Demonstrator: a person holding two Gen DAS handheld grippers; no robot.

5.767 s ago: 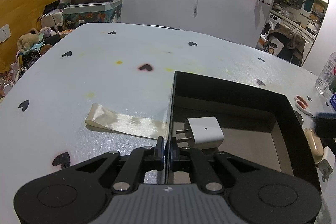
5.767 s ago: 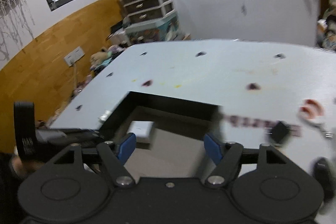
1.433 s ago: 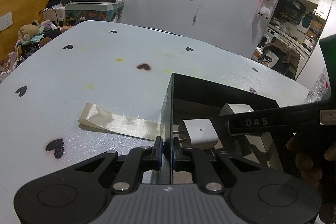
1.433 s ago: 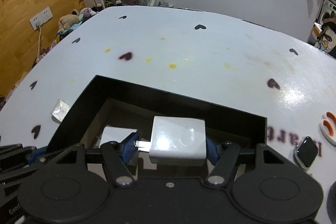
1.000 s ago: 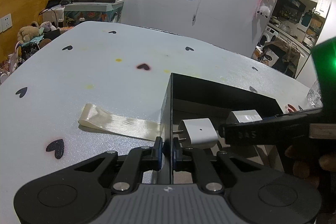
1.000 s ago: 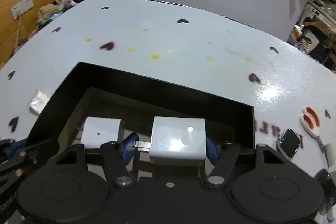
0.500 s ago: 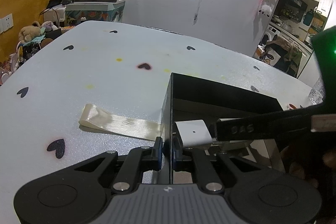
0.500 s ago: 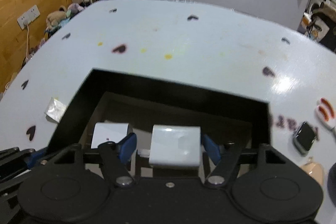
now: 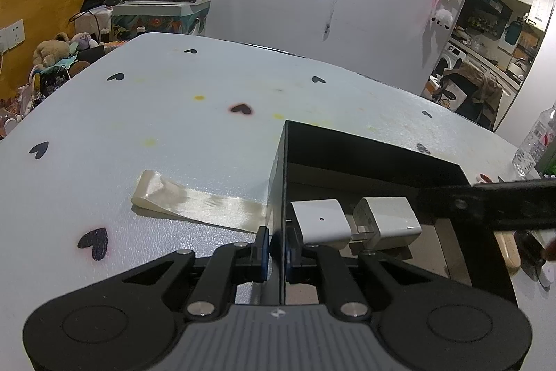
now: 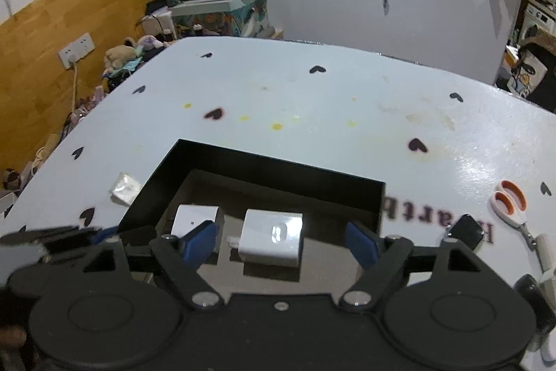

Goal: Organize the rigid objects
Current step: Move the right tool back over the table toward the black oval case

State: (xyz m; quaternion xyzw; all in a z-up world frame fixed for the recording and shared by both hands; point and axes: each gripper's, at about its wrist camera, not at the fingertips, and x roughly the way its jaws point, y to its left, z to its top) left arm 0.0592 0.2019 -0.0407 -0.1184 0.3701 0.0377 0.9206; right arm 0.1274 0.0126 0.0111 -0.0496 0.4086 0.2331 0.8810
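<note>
Release step. Right gripper (image 10: 279,240), jaws opening, clear of the white square charger (image 10: 271,240) lying in the shallow black rectangular box (image 10: 278,171) beside 1 other. Left gripper (image 9: 276,247) clamps the box wall. Next, I judge: fetch the black smartwatch (image 10: 465,232).

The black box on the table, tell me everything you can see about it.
The black box is a shallow, open-topped rectangular tray with matte black walls and a brownish floor. It sits flat on the white heart-print table. Two white chargers lie inside it side by side. The left tool is shut on its left wall; the right tool hangs opening above it.
</note>
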